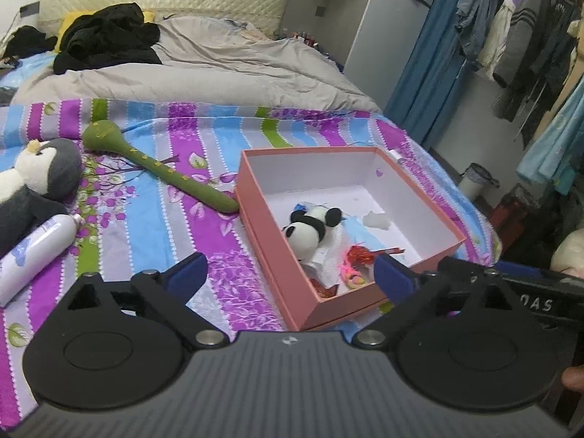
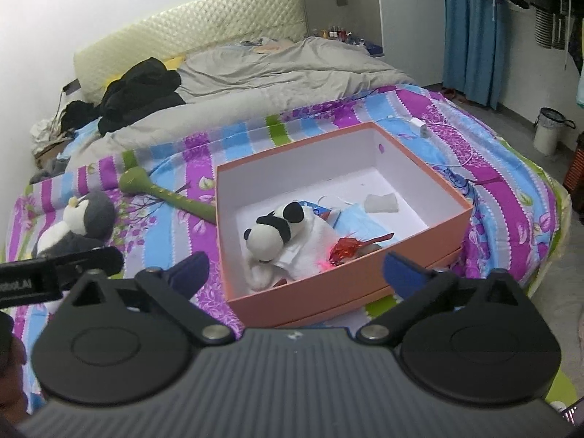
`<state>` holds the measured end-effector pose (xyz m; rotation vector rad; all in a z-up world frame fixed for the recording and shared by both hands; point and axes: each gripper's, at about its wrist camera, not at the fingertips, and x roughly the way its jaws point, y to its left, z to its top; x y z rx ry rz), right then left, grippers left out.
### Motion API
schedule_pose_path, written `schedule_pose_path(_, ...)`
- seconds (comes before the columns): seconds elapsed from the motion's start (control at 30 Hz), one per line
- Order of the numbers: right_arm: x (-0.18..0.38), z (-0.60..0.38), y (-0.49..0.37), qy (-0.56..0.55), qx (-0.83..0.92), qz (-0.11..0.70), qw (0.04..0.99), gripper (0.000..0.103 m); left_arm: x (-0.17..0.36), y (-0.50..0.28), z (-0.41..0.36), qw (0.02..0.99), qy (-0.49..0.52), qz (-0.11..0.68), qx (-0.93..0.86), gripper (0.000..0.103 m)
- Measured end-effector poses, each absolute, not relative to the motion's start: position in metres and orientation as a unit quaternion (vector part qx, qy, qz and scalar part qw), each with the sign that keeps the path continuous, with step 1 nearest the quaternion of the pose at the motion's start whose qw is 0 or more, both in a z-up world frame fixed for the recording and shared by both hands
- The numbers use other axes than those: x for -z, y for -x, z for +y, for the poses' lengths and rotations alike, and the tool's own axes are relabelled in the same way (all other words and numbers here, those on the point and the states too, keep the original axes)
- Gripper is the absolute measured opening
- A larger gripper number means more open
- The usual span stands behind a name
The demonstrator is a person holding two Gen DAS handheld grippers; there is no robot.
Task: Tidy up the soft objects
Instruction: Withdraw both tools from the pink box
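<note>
on the striped bedspread (image 1: 153, 219): one open pink box (image 1: 272, 248), two plush toys outside it — one grey-and-white penguin (image 1: 40, 179) and one long green plush (image 1: 157, 168) — plus one white bottle (image 1: 33, 252). inside the box lie one panda plush (image 1: 310, 230), one red foil piece (image 2: 345, 250), one pale blue sheet (image 2: 356, 219) and one small white lump (image 2: 381, 202), with perhaps a trinket or two more at the near corner, too blurred to count. farther back, one grey duvet (image 1: 219, 69), one heap of black clothing (image 1: 106, 36), one charger with cable (image 2: 419, 126) and one bin (image 2: 549, 129) on the floor.
</note>
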<state>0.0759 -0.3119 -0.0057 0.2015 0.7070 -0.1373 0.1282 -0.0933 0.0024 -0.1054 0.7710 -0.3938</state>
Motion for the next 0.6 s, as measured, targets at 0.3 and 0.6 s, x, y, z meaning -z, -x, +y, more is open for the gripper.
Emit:
schedule_pose_path(0.3,0.0098,-0.3141,-0.0767,-0.106,0.072,0.351,0.928,0.103,0.0007,-0.1329,-0.0939,0.902,0.047,0.389,0.183,0.103)
schedule_pose_path(0.6,0.0128,-0.3136,-0.0774,-0.113,0.072,0.357,0.925,0.103,0.0019,-0.1336,-0.0934,0.905,0.044,0.389,0.170,0.103)
